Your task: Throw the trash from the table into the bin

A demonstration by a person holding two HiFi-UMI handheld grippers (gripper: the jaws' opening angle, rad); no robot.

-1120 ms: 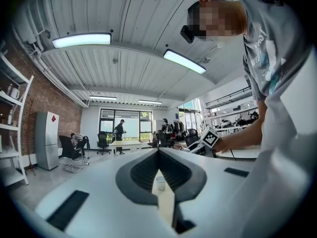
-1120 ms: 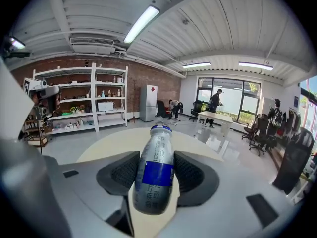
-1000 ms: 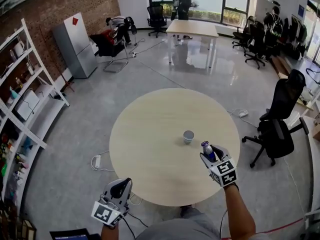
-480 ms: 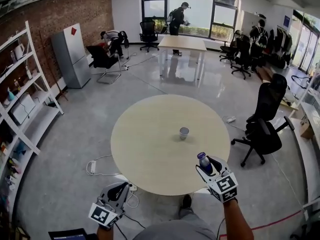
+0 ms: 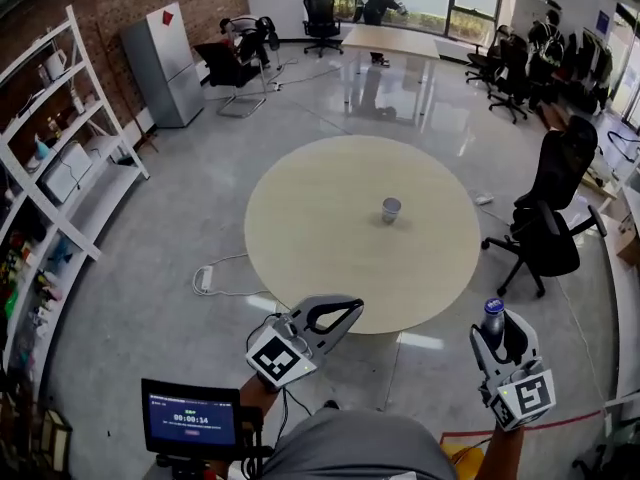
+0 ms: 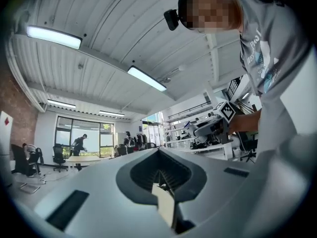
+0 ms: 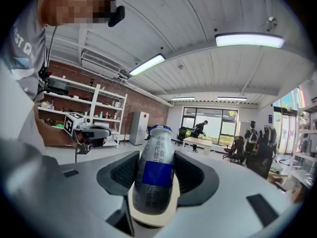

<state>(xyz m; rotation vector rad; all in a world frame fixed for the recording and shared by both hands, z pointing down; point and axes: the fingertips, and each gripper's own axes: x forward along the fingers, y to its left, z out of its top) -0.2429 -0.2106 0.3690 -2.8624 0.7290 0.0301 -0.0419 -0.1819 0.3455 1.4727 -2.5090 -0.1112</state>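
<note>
A small white bottle with a blue label and blue cap stands upright between the jaws of my right gripper, which is shut on it. In the head view that gripper holds the bottle over the floor, off the near right of the round wooden table. A small grey cup stands alone on the table. My left gripper hovers off the table's near edge, its jaws closed together with nothing between them. No bin shows clearly.
A white shelf unit lines the left wall. A black office chair stands right of the table. A power strip and cable lie on the floor at the left. A small screen sits near my body.
The view has backed away from the table. My right gripper carried the bottle off the tabletop, down and right over the floor. The left gripper swung right and forward. The cup stayed put.
</note>
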